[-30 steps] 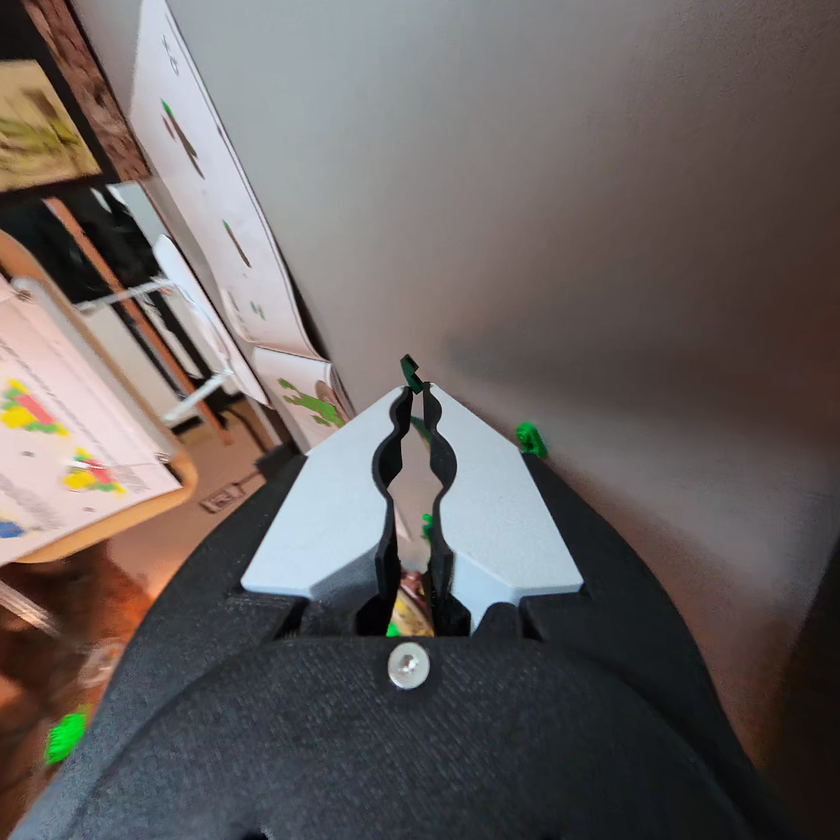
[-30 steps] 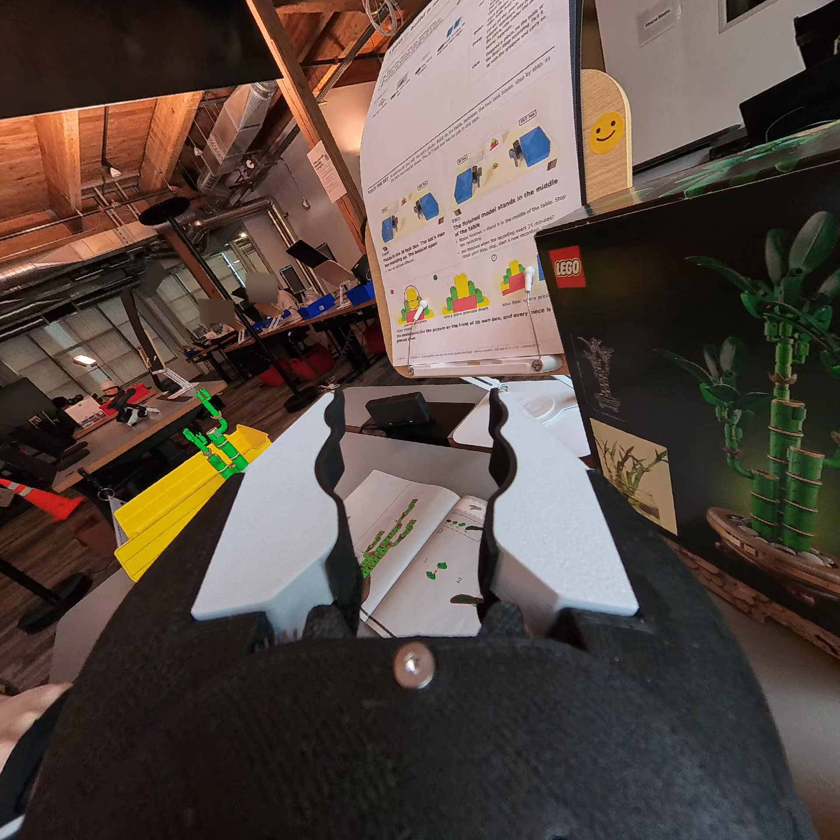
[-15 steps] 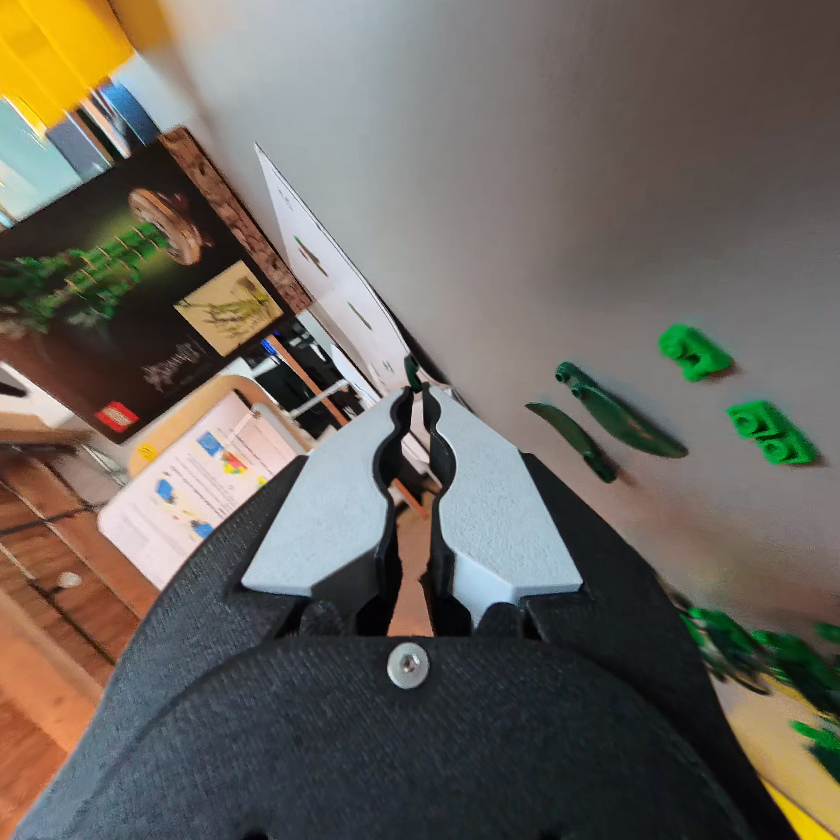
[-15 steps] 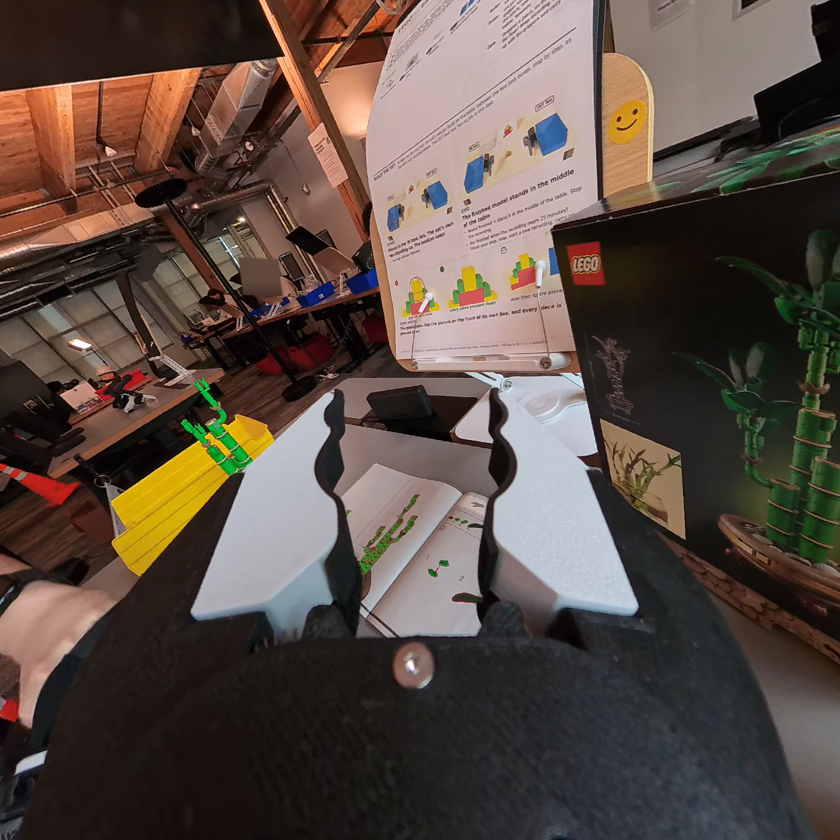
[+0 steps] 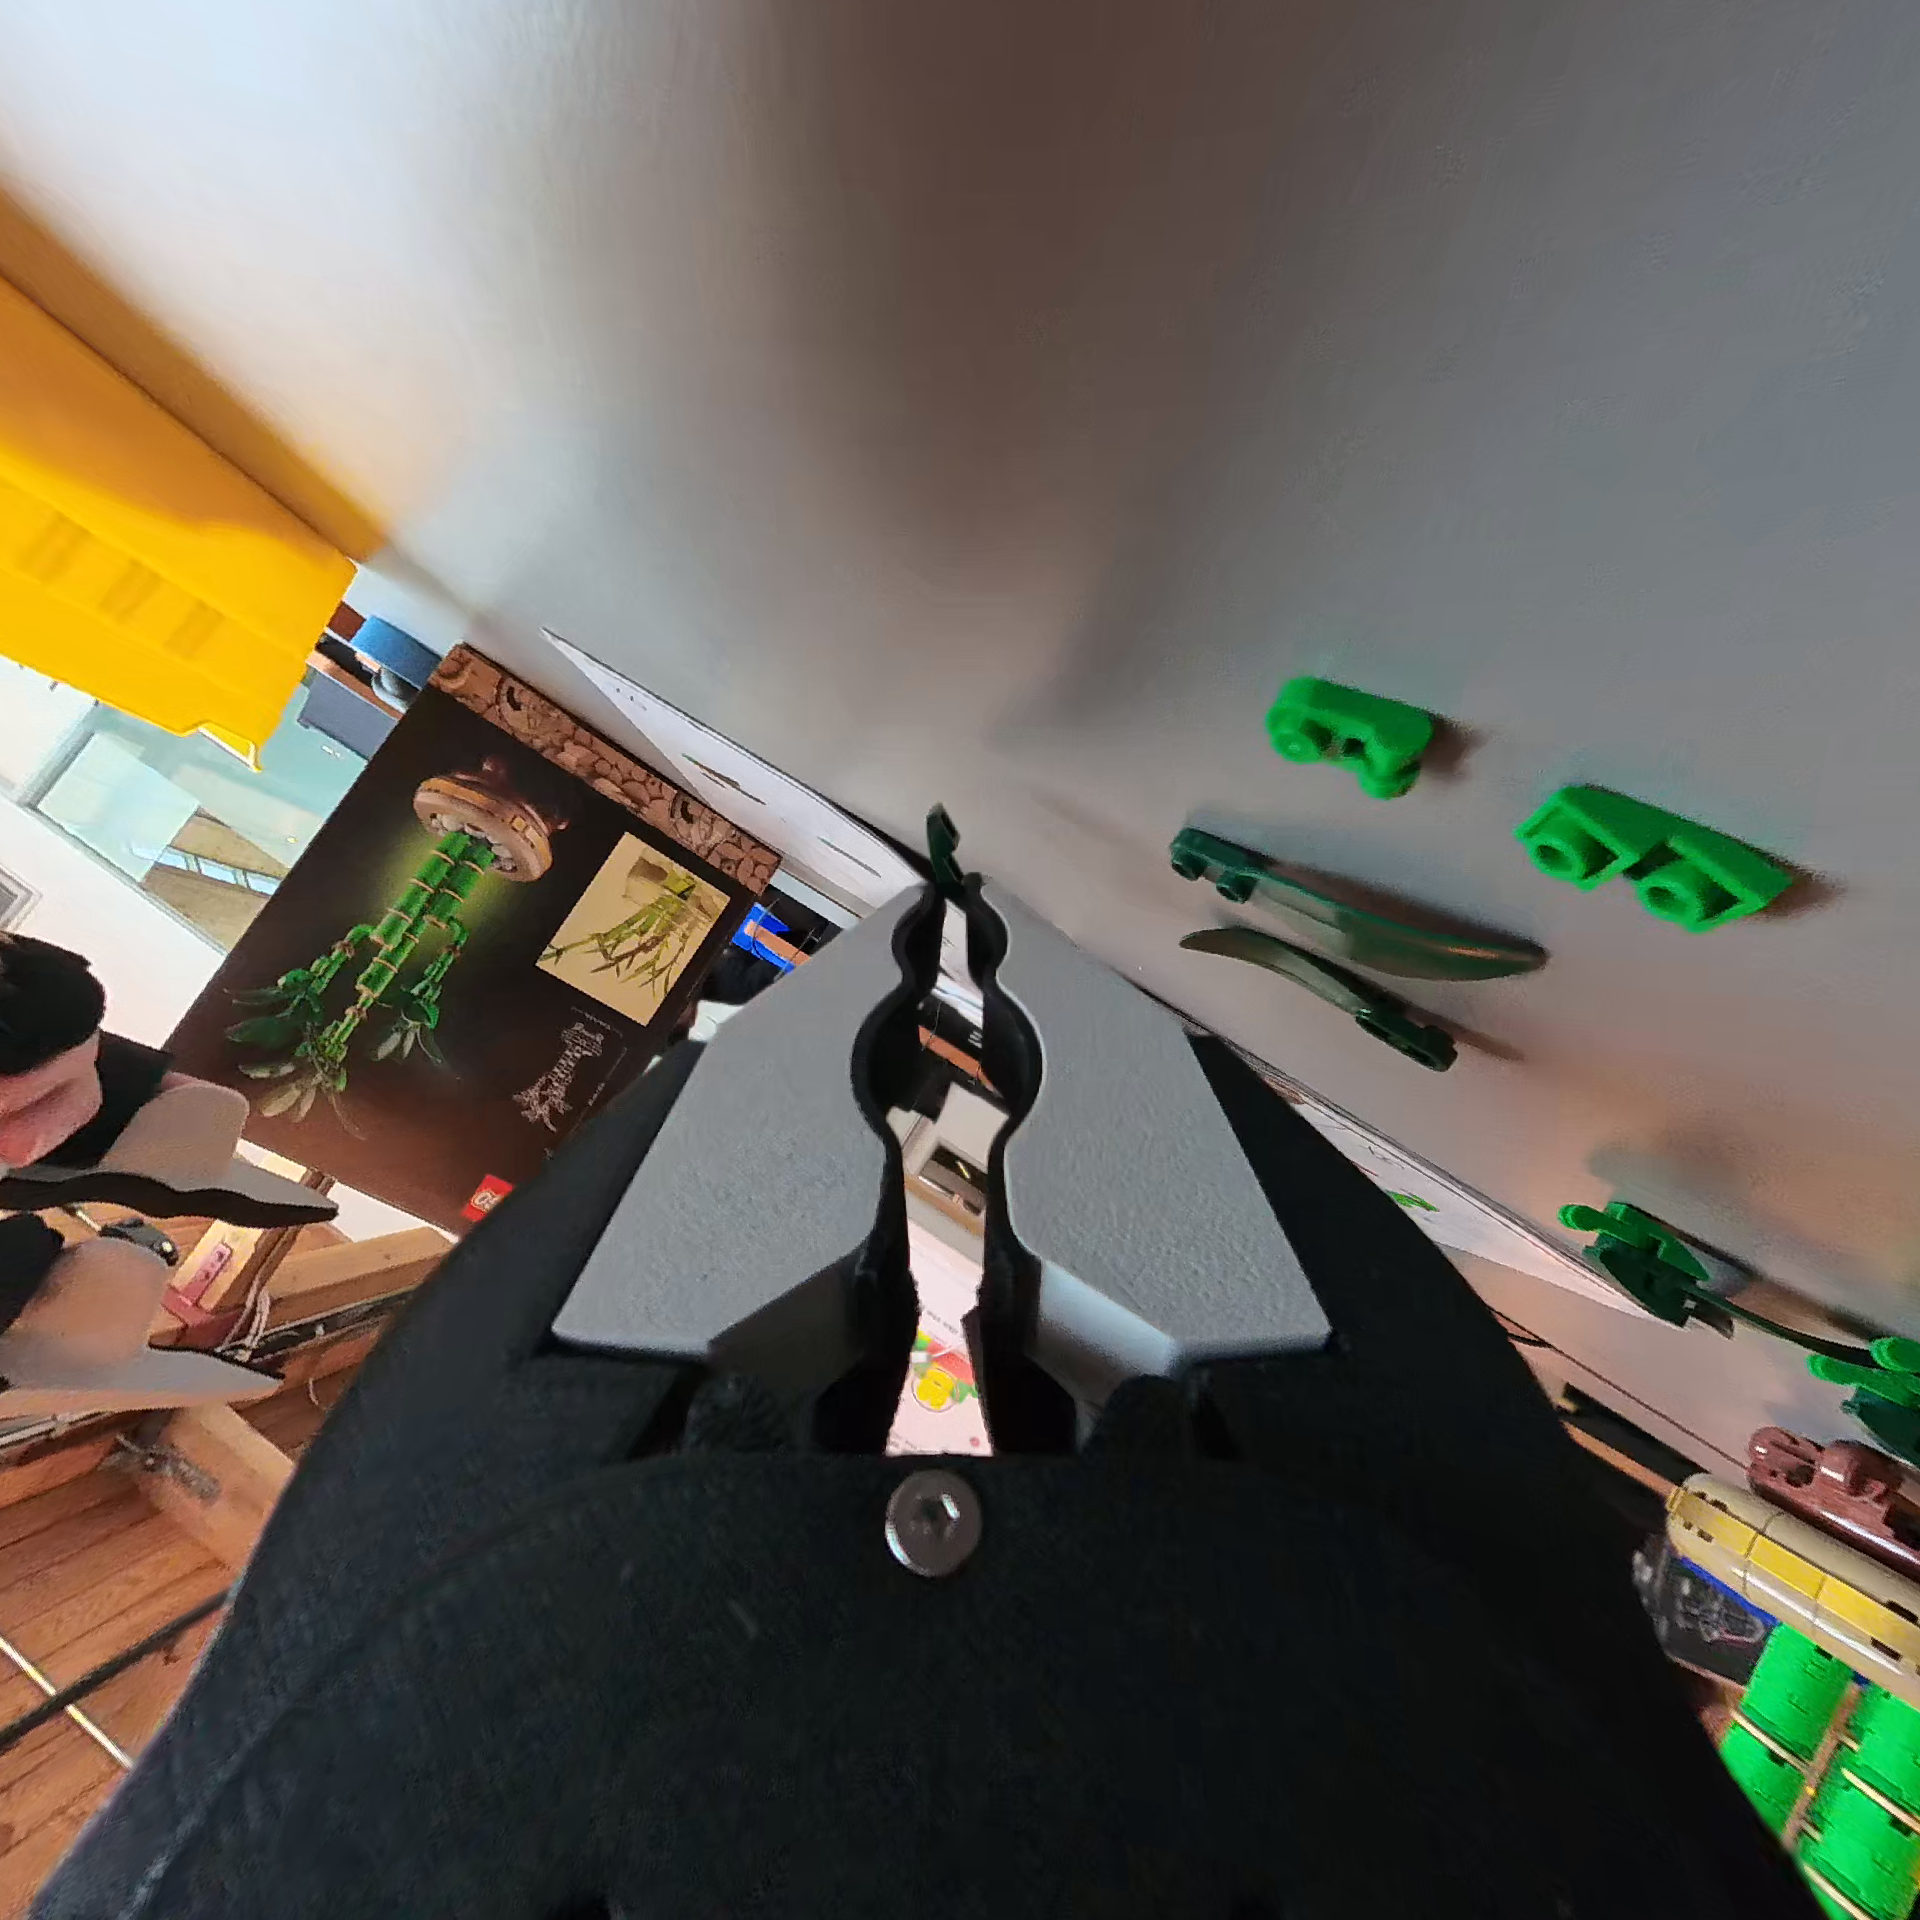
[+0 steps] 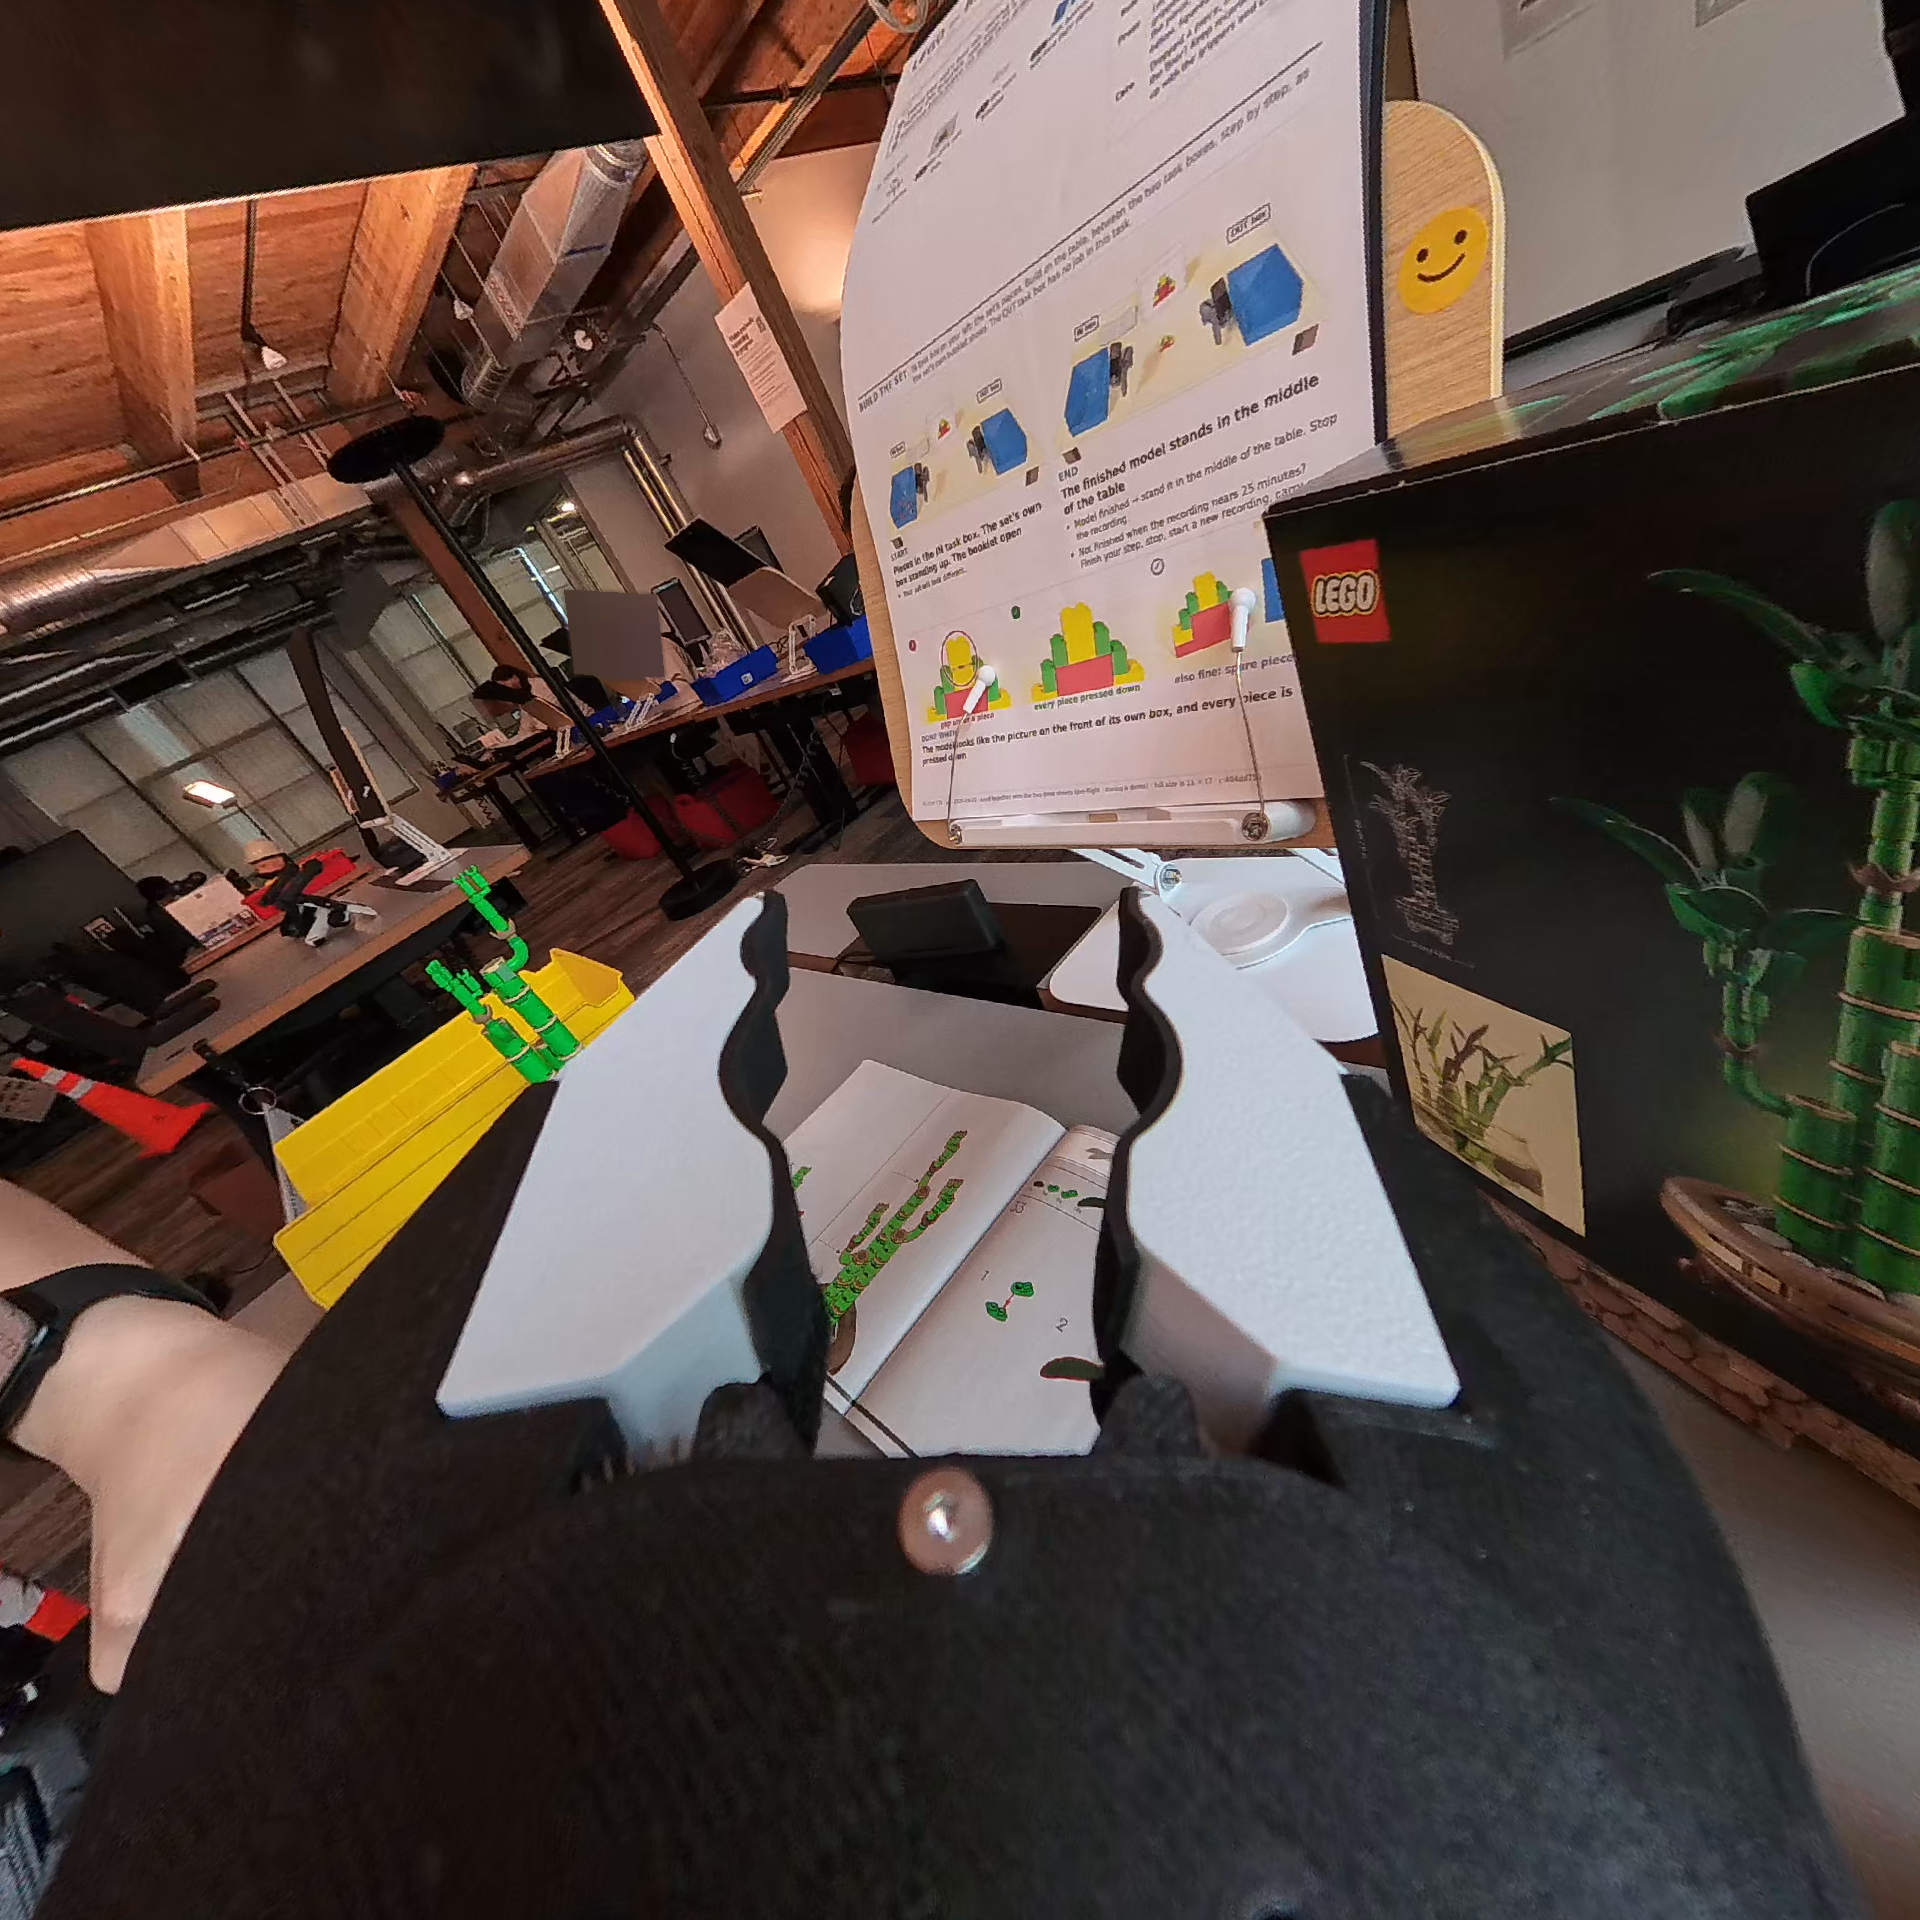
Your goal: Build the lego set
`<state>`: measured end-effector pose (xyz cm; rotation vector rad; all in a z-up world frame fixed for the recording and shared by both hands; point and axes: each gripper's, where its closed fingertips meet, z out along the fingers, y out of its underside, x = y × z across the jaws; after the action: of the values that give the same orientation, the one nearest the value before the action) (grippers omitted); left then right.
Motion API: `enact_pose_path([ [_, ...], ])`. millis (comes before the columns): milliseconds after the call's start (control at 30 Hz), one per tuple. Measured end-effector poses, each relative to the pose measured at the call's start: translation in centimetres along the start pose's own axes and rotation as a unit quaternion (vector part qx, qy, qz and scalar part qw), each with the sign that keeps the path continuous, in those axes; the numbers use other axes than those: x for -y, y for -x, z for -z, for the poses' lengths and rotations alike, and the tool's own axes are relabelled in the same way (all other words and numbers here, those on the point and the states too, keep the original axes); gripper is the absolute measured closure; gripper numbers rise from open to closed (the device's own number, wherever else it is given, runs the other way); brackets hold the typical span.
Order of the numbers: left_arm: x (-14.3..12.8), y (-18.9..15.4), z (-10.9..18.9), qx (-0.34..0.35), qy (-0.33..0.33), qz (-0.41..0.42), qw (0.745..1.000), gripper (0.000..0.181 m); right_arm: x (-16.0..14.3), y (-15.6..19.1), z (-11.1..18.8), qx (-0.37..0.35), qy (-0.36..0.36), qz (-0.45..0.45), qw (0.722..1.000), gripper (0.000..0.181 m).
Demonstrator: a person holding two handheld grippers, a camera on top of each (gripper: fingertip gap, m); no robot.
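My left gripper [image 5: 953,883] is shut on a small dark green piece [image 5: 941,840] that sticks out past its tips; the view is rolled almost upside down. On the grey table [image 5: 1143,364] lie two bright green plates [image 5: 1348,735] [image 5: 1652,857], two dark green leaves [image 5: 1361,925] [image 5: 1320,992] and a leafy stem [image 5: 1652,1262]. A part-built bamboo model [image 5: 1818,1704] shows at the lower right. My right gripper [image 6: 951,925] is open and empty above the open instruction booklet [image 6: 935,1195]. A green bamboo stalk [image 6: 509,997] stands by the yellow bin [image 6: 416,1122].
The set's dark box [image 6: 1621,831] stands at the right and also shows in the left wrist view [image 5: 447,935]. A paper sheet on a wooden stand [image 6: 1122,416] is behind the booklet. A person's wrist with a black band [image 6: 94,1382] is at the left.
The left gripper has swung and rolled with the dark green piece, so the loose pieces, the box and the model came into its view. The right gripper has stayed open and barely moved.
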<state>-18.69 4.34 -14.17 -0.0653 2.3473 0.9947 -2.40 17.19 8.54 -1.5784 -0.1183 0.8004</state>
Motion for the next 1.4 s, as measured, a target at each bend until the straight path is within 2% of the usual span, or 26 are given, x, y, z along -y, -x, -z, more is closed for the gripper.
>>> enact_pose_path([
  [167, 0.9, -0.7, -0.1, -0.002, -0.017, -0.039, 0.999, 0.180, 0.2, -0.1, 0.2, 0.003, -0.006, -0.004, 1.000, 0.119],
  [367, 1.3, -1.1, 0.1, -0.007, -0.028, -0.049, 0.998, 0.179, 0.3, -0.1, 0.2, 0.005, -0.009, -0.009, 1.000, 0.118],
  [567, 0.9, -1.3, 0.3, -0.019, -0.033, -0.064, 0.997, 0.165, 0.3, -0.2, 0.2, 0.005, -0.010, -0.012, 1.000, 0.119],
  [633, 0.0, -0.3, 0.6, -0.019, -0.037, -0.023, 0.999, 0.164, 0.3, -0.3, 0.2, 0.004, -0.009, -0.012, 1.000, 0.119],
  [667, -0.5, 0.3, 0.9, -0.026, -0.046, 0.025, 0.998, 0.163, 0.2, -0.3, 0.1, 0.003, -0.008, -0.011, 1.000, 0.119],
  [733, -1.6, 1.8, 1.7, -0.037, -0.073, 0.158, 0.984, 0.162, 0.2, -0.3, 0.2, 0.002, -0.007, -0.010, 1.000, 0.119],
  [767, -2.3, 3.0, 2.1, -0.029, -0.089, 0.234, 0.968, 0.162, 0.2, -0.4, 0.2, 0.002, -0.008, -0.011, 1.000, 0.119],
  [800, -3.4, 4.4, 2.7, -0.012, -0.103, 0.311, 0.945, 0.162, 0.2, -0.4, 0.2, 0.003, -0.010, -0.013, 1.000, 0.118],
  [867, -6.4, 7.0, 3.8, 0.035, -0.121, 0.455, 0.882, 0.161, 0.3, -0.4, 0.2, 0.007, -0.014, -0.017, 1.000, 0.119],
  [933, -9.9, 8.9, 5.1, 0.092, -0.141, 0.584, 0.794, 0.158, 0.3, -0.3, 0.0, 0.010, -0.013, -0.016, 1.000, 0.118],
  [1033, -14.4, 10.0, 7.3, 0.167, -0.188, 0.738, 0.626, 0.155, 0.2, -0.1, -0.3, 0.012, -0.011, -0.011, 1.000, 0.119],
  [1100, -16.7, 9.8, 8.4, 0.212, -0.228, 0.803, 0.509, 0.152, 0.3, -0.2, -0.5, 0.006, -0.013, -0.003, 1.000, 0.119],
  [1200, -19.5, 9.5, 10.8, 0.280, -0.343, 0.838, 0.319, 0.138, 0.8, -0.3, -0.5, -0.006, -0.026, 0.019, 0.999, 0.121],
  [1267, -22.2, 8.8, 11.4, 0.278, -0.393, 0.856, 0.191, 0.131, 1.3, 0.0, -0.5, -0.007, -0.039, 0.035, 0.999, 0.121],
  [1300, -23.5, 8.5, 11.4, 0.269, -0.407, 0.861, 0.144, 0.122, 1.7, 0.2, -0.5, -0.008, -0.049, 0.045, 0.998, 0.121],
  [1333, -24.8, 8.4, 11.6, 0.263, -0.420, 0.861, 0.114, 0.115, 2.2, 0.4, -0.4, -0.010, -0.061, 0.055, 0.997, 0.121],
  [1367, -26.0, 8.2, 11.7, 0.264, -0.422, 0.862, 0.100, 0.112, 2.7, 0.7, -0.3, -0.008, -0.075, 0.068, 0.995, 0.121],
  [1400, -27.1, 7.8, 11.7, 0.269, -0.411, 0.866, 0.101, 0.110, 3.3, 1.5, -0.1, 0.003, -0.092, 0.084, 0.992, 0.119],
])
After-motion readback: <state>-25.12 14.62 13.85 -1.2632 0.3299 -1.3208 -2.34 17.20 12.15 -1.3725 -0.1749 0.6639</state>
